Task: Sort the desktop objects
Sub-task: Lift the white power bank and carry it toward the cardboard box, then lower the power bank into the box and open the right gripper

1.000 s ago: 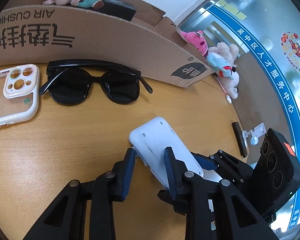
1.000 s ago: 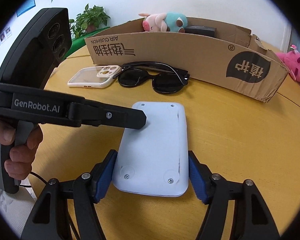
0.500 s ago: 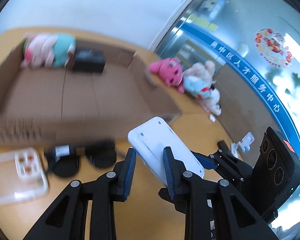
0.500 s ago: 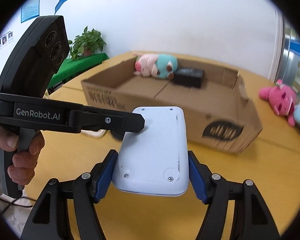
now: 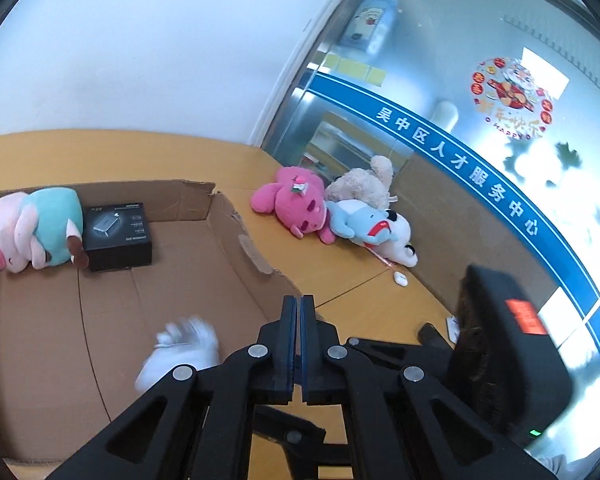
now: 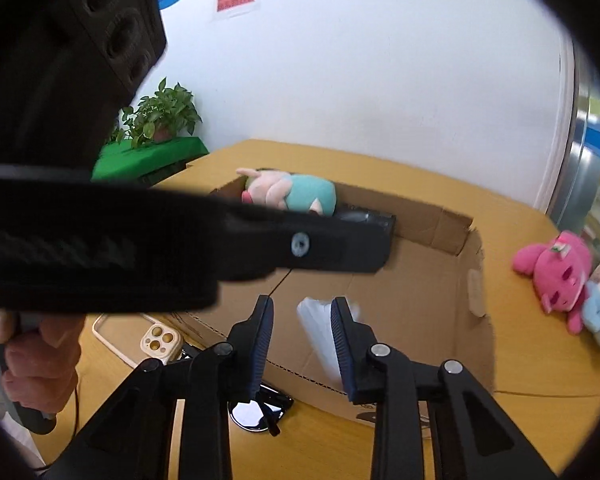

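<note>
The white device is blurred, loose over the floor of the cardboard box, free of both grippers. It shows as a white blur in the right wrist view, beyond the right fingers. My left gripper is shut and empty above the box's near right corner. My right gripper is open and empty over the box's front wall. A pig plush and a black box lie at the box's far end.
Pink, beige and blue plush toys lie on the wooden table right of the box. A phone case and black sunglasses lie in front of the box. A potted plant stands far left.
Both grippers lifted the white device over the box and let it go. The left jaws have closed, the right jaws stand apart, and the device now drops blurred inside the box.
</note>
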Demonstrator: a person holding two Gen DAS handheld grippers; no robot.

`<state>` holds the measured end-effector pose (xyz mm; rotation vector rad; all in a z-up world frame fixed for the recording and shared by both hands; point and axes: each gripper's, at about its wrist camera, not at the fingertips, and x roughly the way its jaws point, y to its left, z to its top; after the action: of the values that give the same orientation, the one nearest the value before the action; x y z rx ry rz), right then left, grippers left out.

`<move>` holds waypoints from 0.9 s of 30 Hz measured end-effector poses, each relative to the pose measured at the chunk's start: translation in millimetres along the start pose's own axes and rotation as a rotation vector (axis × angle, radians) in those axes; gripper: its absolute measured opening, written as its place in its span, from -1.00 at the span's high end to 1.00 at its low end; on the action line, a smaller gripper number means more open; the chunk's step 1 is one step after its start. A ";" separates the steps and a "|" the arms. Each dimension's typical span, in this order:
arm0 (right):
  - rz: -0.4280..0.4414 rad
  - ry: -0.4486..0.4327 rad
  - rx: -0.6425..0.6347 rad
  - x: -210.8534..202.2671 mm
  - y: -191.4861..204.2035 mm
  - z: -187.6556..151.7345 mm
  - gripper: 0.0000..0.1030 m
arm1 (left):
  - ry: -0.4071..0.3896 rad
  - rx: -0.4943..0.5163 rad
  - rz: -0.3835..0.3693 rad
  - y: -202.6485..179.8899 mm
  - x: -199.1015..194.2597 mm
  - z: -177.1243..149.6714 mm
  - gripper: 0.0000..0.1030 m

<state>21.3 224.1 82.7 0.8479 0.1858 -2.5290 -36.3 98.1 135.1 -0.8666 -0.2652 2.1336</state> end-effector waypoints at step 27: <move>0.359 0.536 0.042 166.4 -26.5 34.4 -0.47 | 0.334 -0.276 0.321 211.6 28.3 5.7 -0.02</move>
<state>-126.4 174.2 10.1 1.4234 0.1335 -1.9401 -180.3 -19.3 29.9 -1.4929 -0.2639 2.2250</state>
